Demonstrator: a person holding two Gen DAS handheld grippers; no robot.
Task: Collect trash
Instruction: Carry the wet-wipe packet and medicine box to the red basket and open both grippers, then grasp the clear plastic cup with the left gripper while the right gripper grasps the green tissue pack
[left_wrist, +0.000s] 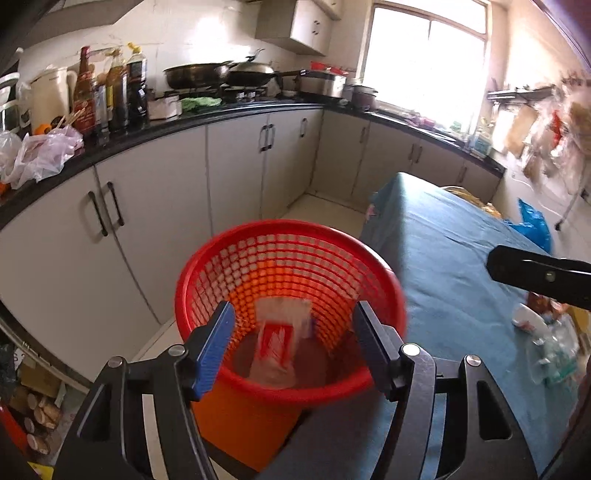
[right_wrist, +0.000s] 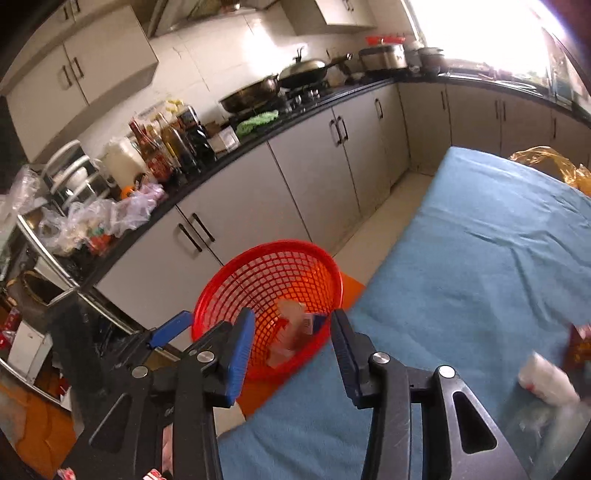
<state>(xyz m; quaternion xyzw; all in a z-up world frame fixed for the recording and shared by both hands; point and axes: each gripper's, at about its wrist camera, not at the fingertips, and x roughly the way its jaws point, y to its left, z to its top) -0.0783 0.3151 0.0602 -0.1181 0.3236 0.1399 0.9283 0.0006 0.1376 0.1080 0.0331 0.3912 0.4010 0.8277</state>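
Dropping step, judged from the layout: left gripper (left_wrist: 293, 334) hangs over the red basket (left_wrist: 384, 295), jaws released, nothing between the pads; a red-and-white wrapper (left_wrist: 275, 349) sits blurred low inside the basket, at about 6 o'clock of its rim, so it reads as a piece just let go. Right gripper (right_wrist: 291, 338) points the same way, jaws apart and empty, the basket (right_wrist: 221, 288) showing between and beyond its fingers with the wrapper (right_wrist: 291, 332) inside.

Both grippers tilt downward toward the basket. In the right wrist view the left gripper's blue finger (right_wrist: 171, 328) shows at 9 o'clock, beside the basket rim.

More trash remains on the blue table cloth (left_wrist: 454, 266): a pile of white and clear plastic pieces (left_wrist: 543, 343) at 3 o'clock in the left view, also at 4 o'clock in the right view (right_wrist: 546, 380), blurred.

Next move likely calls for swinging a gripper back to that pile, jaws kept open, and closing on one loose piece. Thin plastic may slip or bunch.
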